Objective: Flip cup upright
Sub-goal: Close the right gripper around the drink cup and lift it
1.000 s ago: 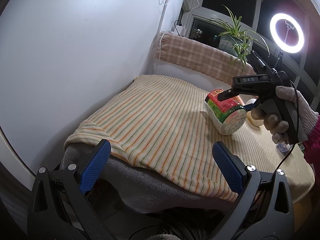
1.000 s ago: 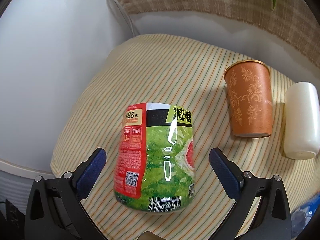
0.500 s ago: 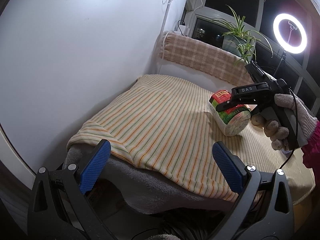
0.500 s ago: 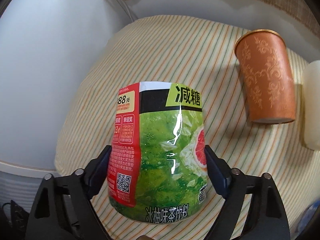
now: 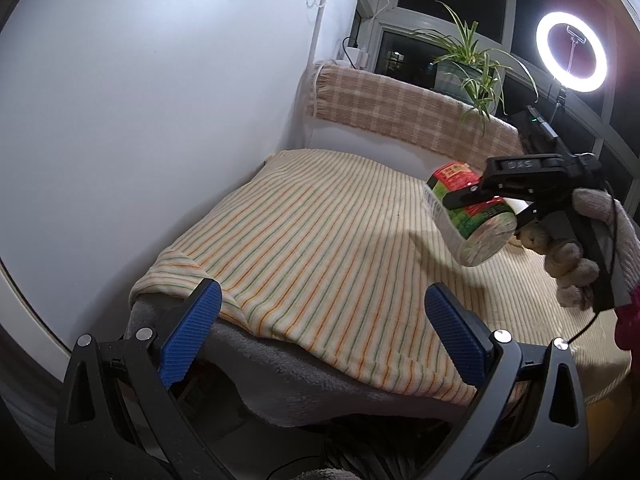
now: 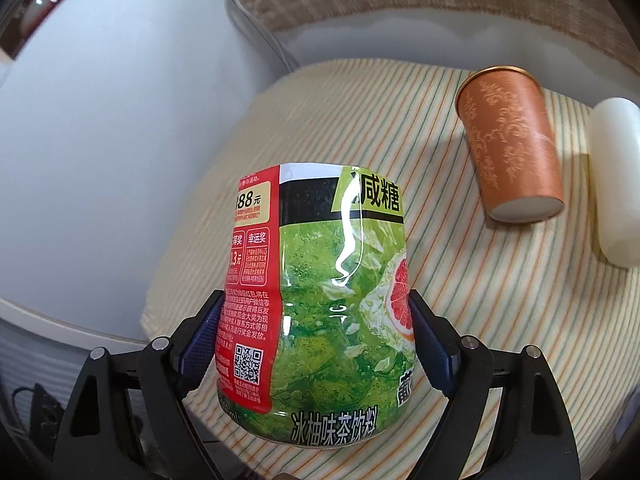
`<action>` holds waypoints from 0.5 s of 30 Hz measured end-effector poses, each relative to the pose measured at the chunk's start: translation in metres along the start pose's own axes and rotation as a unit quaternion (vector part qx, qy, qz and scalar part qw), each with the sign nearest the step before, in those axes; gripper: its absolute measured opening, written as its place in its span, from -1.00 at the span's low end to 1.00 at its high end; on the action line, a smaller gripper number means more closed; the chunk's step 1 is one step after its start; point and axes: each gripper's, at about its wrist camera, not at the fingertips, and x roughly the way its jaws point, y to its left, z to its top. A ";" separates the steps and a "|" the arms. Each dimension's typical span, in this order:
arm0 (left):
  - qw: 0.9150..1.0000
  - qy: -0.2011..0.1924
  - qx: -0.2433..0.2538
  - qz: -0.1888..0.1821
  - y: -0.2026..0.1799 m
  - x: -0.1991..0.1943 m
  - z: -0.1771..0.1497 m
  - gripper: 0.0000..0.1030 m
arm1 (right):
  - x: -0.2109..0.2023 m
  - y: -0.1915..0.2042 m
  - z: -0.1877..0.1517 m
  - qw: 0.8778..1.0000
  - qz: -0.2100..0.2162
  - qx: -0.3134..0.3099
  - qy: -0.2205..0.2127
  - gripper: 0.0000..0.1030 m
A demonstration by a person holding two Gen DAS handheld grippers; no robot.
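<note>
A green and red labelled plastic cup fills the right wrist view, with my right gripper shut on its sides and denting it. The left wrist view shows the same cup tilted and lifted off the striped cloth, clamped in the right gripper that a gloved hand holds. My left gripper hangs open over the cloth's front edge, well apart from the cup, with nothing between its blue pads.
An orange patterned cup stands upside down on the striped cloth, with a white cylinder lying beside it. A white wall borders the left. A potted plant and ring light stand behind.
My right gripper closed on the green cup and lifted it off the cloth, tilting it. The left gripper stayed open and hardly moved.
</note>
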 end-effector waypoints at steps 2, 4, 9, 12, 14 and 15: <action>1.000 -0.001 0.005 -0.001 -0.005 0.000 0.001 1.00 | -0.016 -0.002 -0.009 1.000 0.005 0.006 -0.021 0.67; 1.000 -0.001 0.010 -0.003 -0.010 0.000 0.000 1.00 | -0.034 -0.010 -0.021 0.999 0.017 0.017 -0.044 0.67; 1.000 0.006 0.021 -0.016 -0.026 0.006 0.002 1.00 | -0.066 -0.039 -0.056 0.992 0.039 0.085 -0.089 0.67; 0.999 0.007 0.028 -0.028 -0.037 0.007 0.003 1.00 | -0.079 -0.050 -0.078 0.987 0.026 0.113 -0.115 0.67; 0.999 0.009 0.034 -0.036 -0.045 0.008 0.004 1.00 | -0.087 -0.053 -0.090 0.983 0.006 0.126 -0.130 0.67; 0.999 0.009 0.035 -0.040 -0.048 0.009 0.005 1.00 | -0.090 -0.056 -0.095 0.982 0.002 0.133 -0.133 0.67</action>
